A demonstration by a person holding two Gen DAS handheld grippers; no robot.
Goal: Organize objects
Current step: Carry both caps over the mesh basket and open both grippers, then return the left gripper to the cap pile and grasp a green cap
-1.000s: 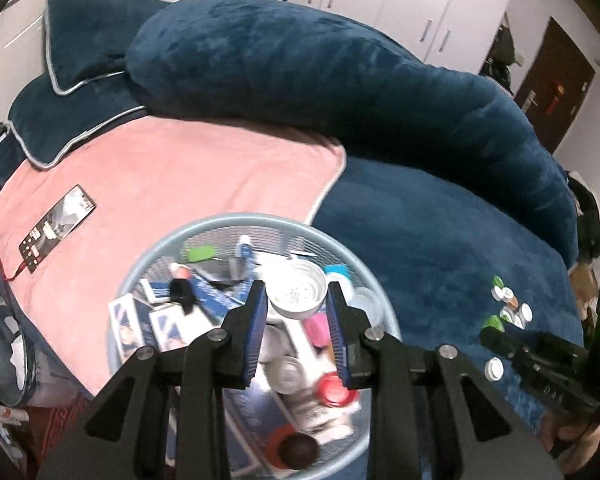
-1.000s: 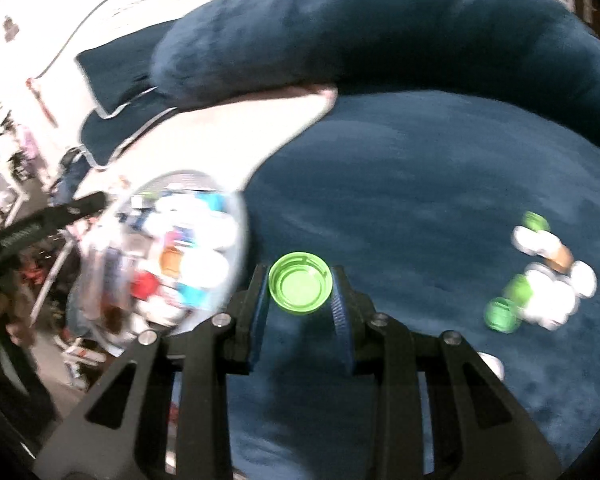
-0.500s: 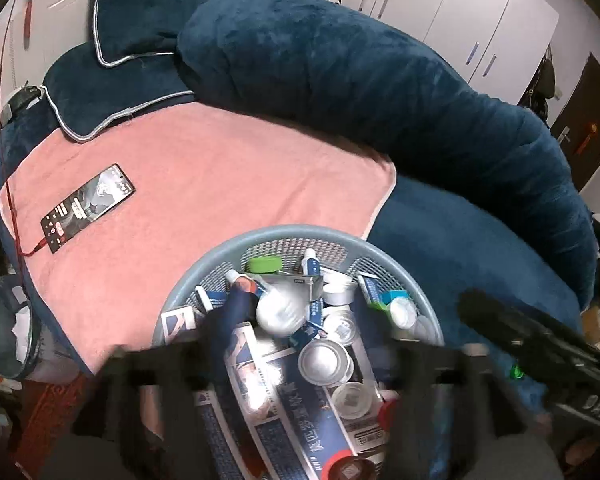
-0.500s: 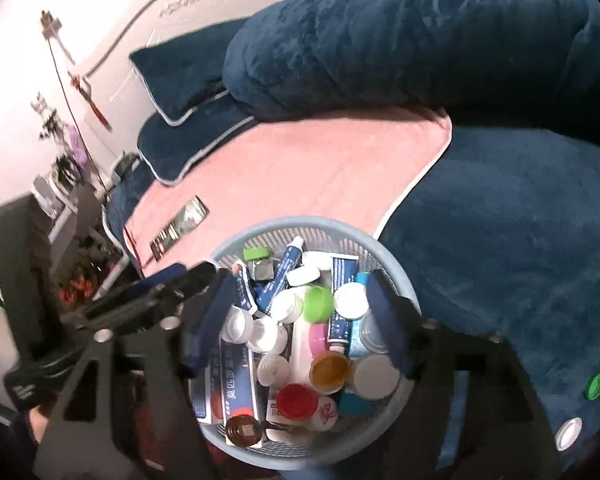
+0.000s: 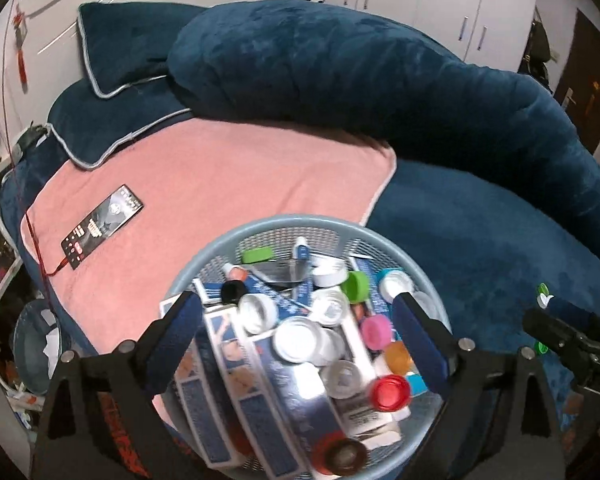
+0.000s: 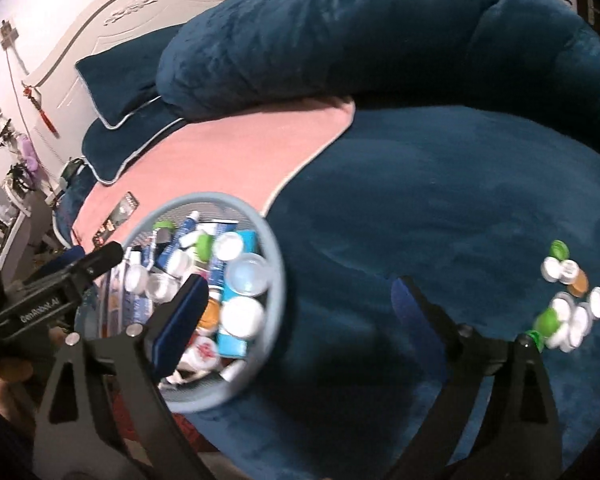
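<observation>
Both grippers are empty, jaws wide and opening further, nothing between the pads.

Our left gripper [image 5: 296, 322] sits directly over the grey-blue mesh basket [image 5: 284, 226], which stands on the bed where the pink towel [image 5: 228, 176] meets the navy blanket [image 6: 440, 200]. The basket is heaped with caps, jars and blue-and-white boxes; a green cap [image 5: 356, 286] and a pink cap [image 5: 376, 330] lie near the top of the pile.

Our right gripper [image 6: 300, 308] is just to the right of the basket, over bare blanket. Its left finger overlaps the basket rim in that view; we can't tell whether they touch.

Still to collect: the cluster of loose caps [image 6: 568, 304], white, green and one orange, on the blanket well to the right of the basket.

Risks as we read them:
- The basket is near full and mounded. Further drops could roll off the heap and over the rim.
- It rests on soft bedding. A finger clipping the rim could tilt it and spill the contents.
- The caps are packed touching each other. Wide jaws coming down on the cluster could scatter neighbours or trap two at once.
- Plush fabric may let thin caps sink or tip, so the pads could snag the blanket instead.
- The phone [image 5: 102, 226] on the towel left of the basket is away from our path.
</observation>
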